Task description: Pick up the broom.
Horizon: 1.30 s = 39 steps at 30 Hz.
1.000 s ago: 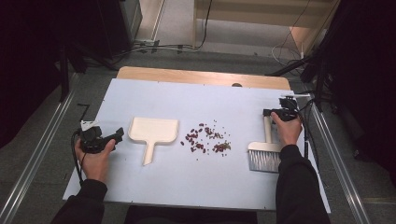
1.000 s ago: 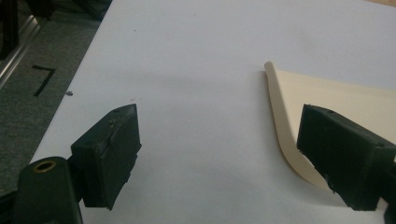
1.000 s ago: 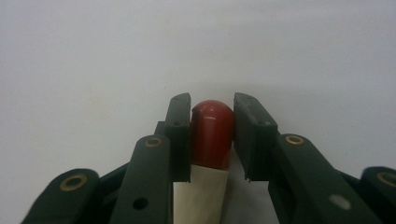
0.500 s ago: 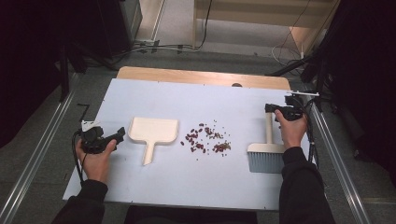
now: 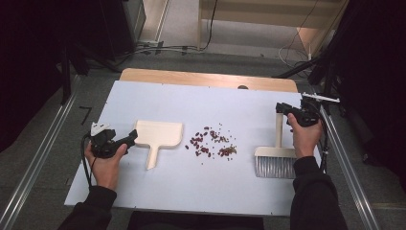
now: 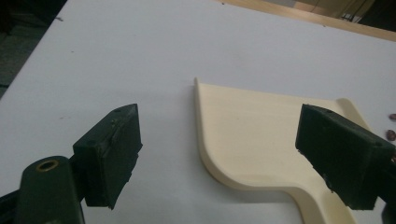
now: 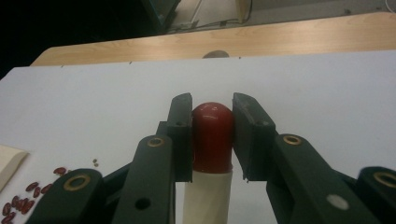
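Right tongs clamped on brush handle's red tip, brush on desk right of beans. Left tongs apart over dustpan. Risk: such an end grip could let the brush swivel, scattering beans.

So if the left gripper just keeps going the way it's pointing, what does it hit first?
Most likely the cream dustpan: the left gripper has its open jaws aimed at the pan's near edge, though depth is hard to judge.
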Available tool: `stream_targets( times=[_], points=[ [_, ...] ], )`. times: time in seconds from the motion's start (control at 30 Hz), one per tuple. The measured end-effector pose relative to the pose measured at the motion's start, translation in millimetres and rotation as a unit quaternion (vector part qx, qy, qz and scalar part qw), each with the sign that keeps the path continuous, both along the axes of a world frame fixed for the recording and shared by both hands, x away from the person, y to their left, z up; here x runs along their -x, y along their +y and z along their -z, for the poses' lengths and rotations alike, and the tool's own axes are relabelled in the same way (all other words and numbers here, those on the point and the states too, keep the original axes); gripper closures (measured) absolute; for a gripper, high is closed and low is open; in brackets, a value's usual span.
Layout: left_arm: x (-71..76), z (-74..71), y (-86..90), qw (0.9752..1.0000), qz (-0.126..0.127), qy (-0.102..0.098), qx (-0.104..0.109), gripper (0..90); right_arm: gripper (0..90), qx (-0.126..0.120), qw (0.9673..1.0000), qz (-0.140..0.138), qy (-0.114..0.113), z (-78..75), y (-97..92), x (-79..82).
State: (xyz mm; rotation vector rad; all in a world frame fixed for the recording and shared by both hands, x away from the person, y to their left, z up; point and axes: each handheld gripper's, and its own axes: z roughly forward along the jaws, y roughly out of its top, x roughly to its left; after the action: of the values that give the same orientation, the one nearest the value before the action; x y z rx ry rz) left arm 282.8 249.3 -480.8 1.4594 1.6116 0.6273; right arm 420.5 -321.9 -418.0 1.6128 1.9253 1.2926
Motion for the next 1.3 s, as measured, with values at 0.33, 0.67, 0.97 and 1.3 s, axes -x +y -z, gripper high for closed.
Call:
stream_targets(
  times=[0.33, 0.67, 0.97, 1.3],
  points=[
    [-2.9, -9.9, -43.8, 0.9980, 0.061, -0.013, 0.009, 15.3, 67.6, -0.008, 0.9999, -0.006, -0.012, -5.9, 0.7, 6.9],
    [-19.3, -19.1, -104.1, 0.9923, 0.121, -0.017, 0.022, 16.2, 67.7, -0.009, 0.9997, -0.008, -0.020, -9.8, -0.4, 11.3],
    [-36.5, -25.0, -135.7, 0.9882, 0.151, -0.017, 0.021, 16.5, 67.7, -0.014, 0.9997, -0.010, -0.020, -10.3, -1.9, 12.1],
    [-50.0, -22.4, -166.4, 0.9839, 0.178, -0.007, 0.018, 17.2, 67.7, -0.015, 0.9995, -0.011, -0.025, -10.9, -2.2, 13.4]
  ],
)
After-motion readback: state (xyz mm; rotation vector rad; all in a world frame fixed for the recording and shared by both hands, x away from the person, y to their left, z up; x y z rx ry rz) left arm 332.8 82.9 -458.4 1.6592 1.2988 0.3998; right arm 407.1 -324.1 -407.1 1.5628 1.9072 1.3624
